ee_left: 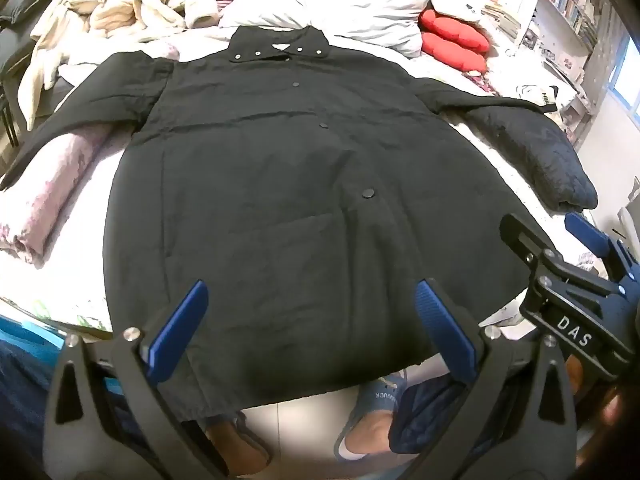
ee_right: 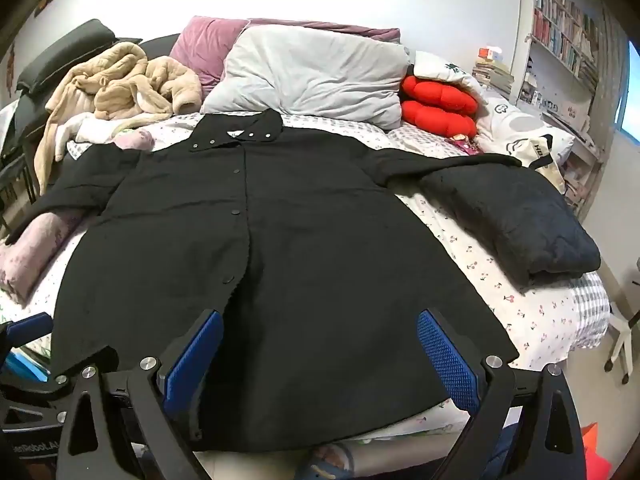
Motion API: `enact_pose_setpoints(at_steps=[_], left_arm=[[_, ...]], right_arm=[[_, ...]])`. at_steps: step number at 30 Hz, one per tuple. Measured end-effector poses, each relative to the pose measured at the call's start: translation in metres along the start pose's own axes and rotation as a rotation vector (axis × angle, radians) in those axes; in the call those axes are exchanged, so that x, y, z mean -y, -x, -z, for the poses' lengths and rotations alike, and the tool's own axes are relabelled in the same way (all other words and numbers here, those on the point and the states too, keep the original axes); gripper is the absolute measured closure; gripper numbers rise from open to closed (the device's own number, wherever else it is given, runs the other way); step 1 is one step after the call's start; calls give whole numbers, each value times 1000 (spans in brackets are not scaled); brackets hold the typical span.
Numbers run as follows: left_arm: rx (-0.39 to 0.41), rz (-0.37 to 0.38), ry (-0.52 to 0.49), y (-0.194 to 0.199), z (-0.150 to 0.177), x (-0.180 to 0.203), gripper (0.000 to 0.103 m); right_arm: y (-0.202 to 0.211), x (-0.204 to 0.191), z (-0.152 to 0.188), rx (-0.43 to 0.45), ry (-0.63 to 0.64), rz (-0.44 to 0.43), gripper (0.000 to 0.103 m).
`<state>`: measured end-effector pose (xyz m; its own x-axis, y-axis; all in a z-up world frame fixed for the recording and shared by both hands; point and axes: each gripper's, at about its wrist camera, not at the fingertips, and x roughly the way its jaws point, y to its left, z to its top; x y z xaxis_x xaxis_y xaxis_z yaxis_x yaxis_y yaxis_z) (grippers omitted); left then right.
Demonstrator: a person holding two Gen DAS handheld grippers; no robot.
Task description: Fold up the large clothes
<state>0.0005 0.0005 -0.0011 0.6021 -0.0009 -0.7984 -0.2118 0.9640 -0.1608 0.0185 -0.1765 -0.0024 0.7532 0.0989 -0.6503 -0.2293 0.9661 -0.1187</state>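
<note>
A long black coat [ee_left: 288, 184] [ee_right: 280, 248] lies spread flat on the bed, front up, snaps closed, collar towards the pillows and both sleeves stretched sideways. Its hem hangs over the near edge of the bed. My left gripper [ee_left: 312, 304] hovers open above the hem, its blue pads wide apart with nothing between them. My right gripper [ee_right: 320, 332] is also open over the hem, a little to the right; it shows in the left wrist view as a black and blue frame [ee_left: 560, 264].
A folded dark quilted garment [ee_right: 516, 216] lies on the bed at the right. A beige fleece heap [ee_right: 120, 80], a rolled pink blanket [ee_left: 52, 184], pillows [ee_right: 316, 76] and a red cushion [ee_right: 436, 108] ring the coat. A person's feet in slippers [ee_left: 368, 412] stand below the hem. Bookshelves [ee_right: 560, 36] stand at right.
</note>
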Motion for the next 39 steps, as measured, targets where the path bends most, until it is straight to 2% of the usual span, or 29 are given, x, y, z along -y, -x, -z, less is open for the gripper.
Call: enact_pose_setpoints(at_steps=[9, 17, 21, 23, 27, 39], left_arm=[[6, 14, 10, 0, -1, -1, 0], [82, 5, 7, 1, 2, -2, 0], [81, 11, 8, 2, 1, 0, 0], [47, -8, -6, 0, 1, -3, 0], [27, -14, -14, -3, 2, -3, 0], [29, 3, -7, -5, 3, -4, 0]], right_arm=[[0, -2, -2, 6, 19, 52, 4], [5, -8, -3, 24, 43, 94, 4], [4, -6, -3, 21, 43, 108, 4], [4, -5, -3, 17, 38, 108, 4], [4, -5, -3, 12, 38, 119, 4], [3, -7, -2, -2, 36, 135, 4]])
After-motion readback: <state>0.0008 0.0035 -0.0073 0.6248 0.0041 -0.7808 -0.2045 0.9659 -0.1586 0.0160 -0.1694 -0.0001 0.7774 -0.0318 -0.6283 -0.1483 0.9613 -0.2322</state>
